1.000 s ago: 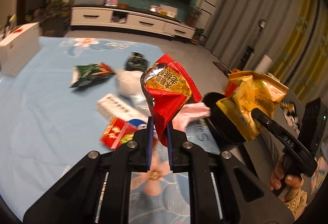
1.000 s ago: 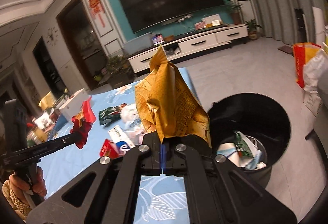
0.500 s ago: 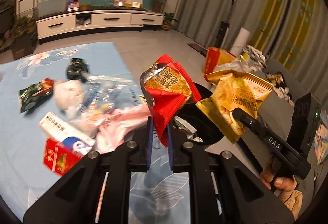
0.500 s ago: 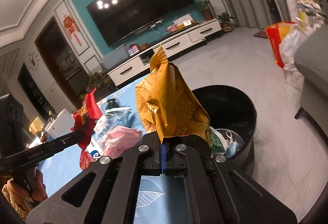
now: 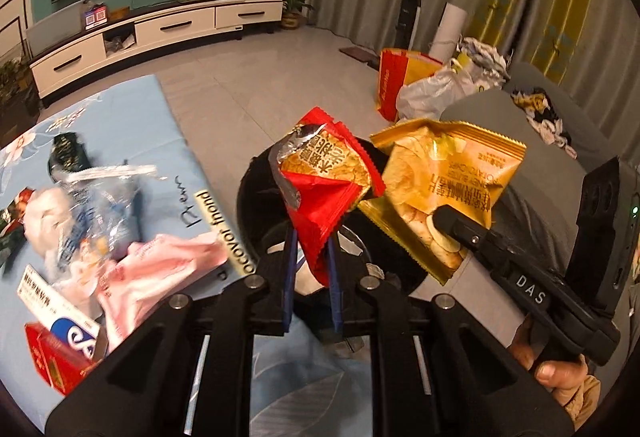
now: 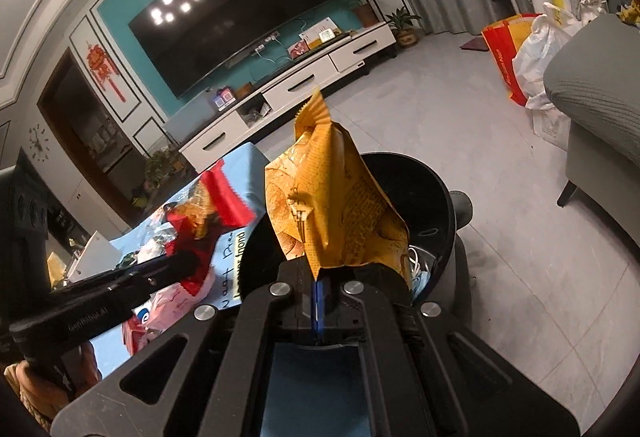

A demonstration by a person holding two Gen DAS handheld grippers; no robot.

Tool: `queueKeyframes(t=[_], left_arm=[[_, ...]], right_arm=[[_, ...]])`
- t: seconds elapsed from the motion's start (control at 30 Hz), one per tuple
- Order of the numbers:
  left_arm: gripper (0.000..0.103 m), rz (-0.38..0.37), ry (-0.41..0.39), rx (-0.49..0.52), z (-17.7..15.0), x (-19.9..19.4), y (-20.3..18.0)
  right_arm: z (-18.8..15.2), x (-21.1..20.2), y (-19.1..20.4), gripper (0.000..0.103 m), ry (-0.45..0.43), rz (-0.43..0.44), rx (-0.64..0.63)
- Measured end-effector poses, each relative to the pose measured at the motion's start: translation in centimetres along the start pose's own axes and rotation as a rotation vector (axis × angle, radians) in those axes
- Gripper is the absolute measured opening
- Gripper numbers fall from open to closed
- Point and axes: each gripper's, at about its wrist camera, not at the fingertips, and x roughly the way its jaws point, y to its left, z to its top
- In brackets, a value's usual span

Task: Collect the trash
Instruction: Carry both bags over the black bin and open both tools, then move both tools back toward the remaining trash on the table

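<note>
— Above the black trash bin (image 6: 436,197), what does each hand carry?

— The left gripper (image 5: 312,257) has its jaws pinched on the lower corner of a red snack wrapper (image 5: 324,189), which stands up over the bin's dark mouth. The right gripper (image 6: 316,277) has its jaws closed tight on the bottom edge of a yellow chip bag (image 6: 336,205), which also sits over the bin opening. From the left wrist view the two packets hang just beside each other, nearly touching.

— So which step is this?

— I'd judge it the drop: both pieces are lifted and carried to the bin, not yet released. Some rubbish already lies at the bottom of the bin.

— And the next move?

— Probably parting the jaws so each packet falls inside the rim. The chip bag is wide and light, so it may need to be centred over the opening first or it could catch the edge.

— Is the job nearly done?

— No. On the blue floral tabletop (image 5: 172,125) more litter waits: a pink wrapper (image 5: 160,273), a red box (image 5: 52,361), a clear crumpled bag (image 5: 96,197) and a dark packet (image 5: 68,149).
</note>
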Motion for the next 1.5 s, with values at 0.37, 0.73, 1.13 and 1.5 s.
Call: queueKeyframes(t=[0.37,0.73,1.13,1.5], left_arm=[[0.06,-0.001,0.036,0.021,1.1,4.2,-0.6],[0.07,-0.006,0.038,-0.069,-1.7,1.3,2.7],[0.08,0.048,0.024,-0.174,-9.5,-7.0,7.0],[0.088,0.182,-0.026,-0.393,-15.6,-14.1,14.5]], right_arm=[[0.7,3.0,-1.7,0.055,0.012,-0.086,0.027],[-0.6,0.3,-3.0,0.059,0.022,-0.079,0.084],[-2.2,-1.3,1.5,0.064,0.084,-0.026,0.016],[-3.9,-2.0,7.3,0.075,0.14,0.028,-0.094]])
